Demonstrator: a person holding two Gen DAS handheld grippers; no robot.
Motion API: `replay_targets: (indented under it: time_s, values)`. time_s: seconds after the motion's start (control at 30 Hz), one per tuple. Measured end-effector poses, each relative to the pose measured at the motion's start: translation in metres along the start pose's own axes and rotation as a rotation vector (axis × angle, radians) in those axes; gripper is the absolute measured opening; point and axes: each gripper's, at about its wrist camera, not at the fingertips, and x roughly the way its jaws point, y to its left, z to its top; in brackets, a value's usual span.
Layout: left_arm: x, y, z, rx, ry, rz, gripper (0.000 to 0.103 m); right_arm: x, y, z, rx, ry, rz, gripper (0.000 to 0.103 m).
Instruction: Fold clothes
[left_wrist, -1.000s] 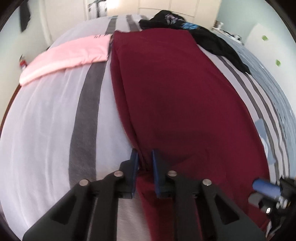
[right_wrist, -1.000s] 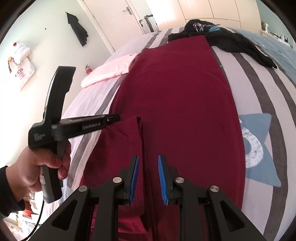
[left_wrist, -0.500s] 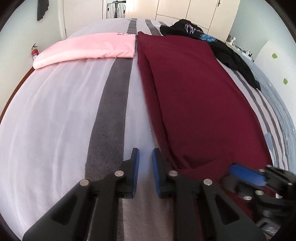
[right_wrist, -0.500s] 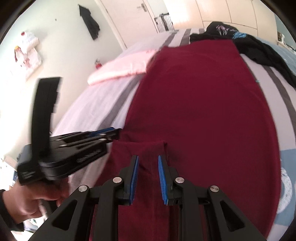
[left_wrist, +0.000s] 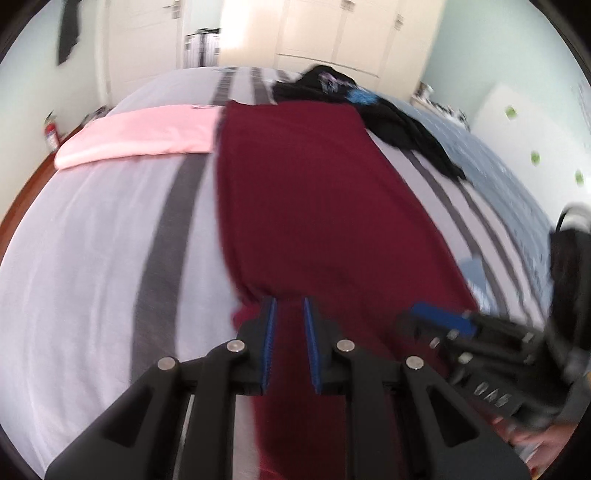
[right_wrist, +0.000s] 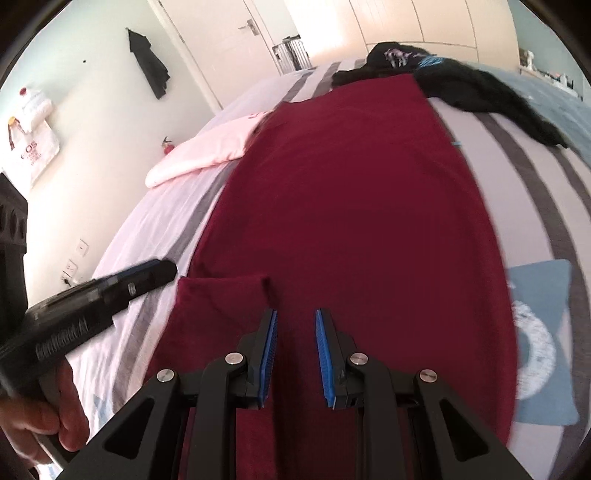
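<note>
Grippers first, nearest your wrists. Your left gripper (left_wrist: 289, 306) has its two black fingers with blue ribbed pads (left_wrist: 270, 339) spread a little, nothing between them, tips poised over the near end of the long dark-red knit garment (left_wrist: 314, 206). Your right gripper (right_wrist: 293, 317) likewise shows its blue pads (right_wrist: 269, 354) parted and empty above the same cloth.

In the left wrist view, your right gripper enters at 4 o'clock, blurred, its blue tip (left_wrist: 441, 317) over the garment's near right part; whether it touches the cloth cannot be told. In the right wrist view, your left gripper appears at 9 o'clock, black body held in your hand (right_wrist: 55, 410), its tip (right_wrist: 159, 271) just beside the garment's left edge.

The dark-red garment lies flat and lengthwise on the white bedsheet with grey stripes (left_wrist: 92, 258), running from 6 toward 12 o'clock. At its near left, a sleeve-like flap (right_wrist: 221, 306) lies folded over the body.

Farther off, at 10 o'clock, a folded pale-pink garment (left_wrist: 144, 136) rests with its edge touching the red one. At 1 o'clock, a crumpled black garment with a blue print (left_wrist: 369, 107) lies at the red garment's far end. A blue patch with a white printed ring (right_wrist: 539, 339) shows on the sheet at 3 o'clock.

Beyond the bed stand cream wardrobe doors (left_wrist: 332, 37); a dark garment hangs on the wall (right_wrist: 149, 70).
</note>
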Motion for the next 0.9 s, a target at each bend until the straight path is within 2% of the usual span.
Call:
replay_targets:
  time_s: [0.1,0.17,0.23,0.4,0.57,0.7,0.8,0.9]
  values:
    - [0.015,0.007,-0.007,-0.041,0.022,0.016,0.014,-0.011,-0.007,-0.009,-0.025,-0.002,-0.031,0.02]
    - [0.022,0.021,-0.012,-0.119,0.026,0.006,0.007,-0.011,-0.014,-0.017,-0.04,0.014,-0.063,0.019]
    - [0.024,0.029,-0.013,-0.148,0.018,-0.008,0.005,-0.009,-0.021,-0.022,-0.04,0.027,-0.075,0.02]
    - [0.024,0.027,-0.011,-0.13,0.024,0.015,0.005,-0.012,-0.026,-0.026,-0.043,0.028,-0.062,0.019]
    - [0.002,0.002,-0.009,-0.065,0.006,0.033,0.005,-0.029,-0.028,-0.023,-0.027,-0.008,-0.078,0.019]
    - [-0.017,-0.02,-0.038,-0.027,0.019,0.019,0.005,-0.043,-0.035,-0.039,-0.022,0.013,-0.092,0.019]
    - [-0.011,-0.023,-0.07,-0.051,0.086,0.043,0.005,-0.047,-0.039,-0.057,-0.012,0.045,-0.098,0.02]
    - [-0.021,-0.023,-0.09,-0.07,0.073,0.054,0.005,-0.055,-0.038,-0.074,-0.025,0.049,-0.1,0.02]
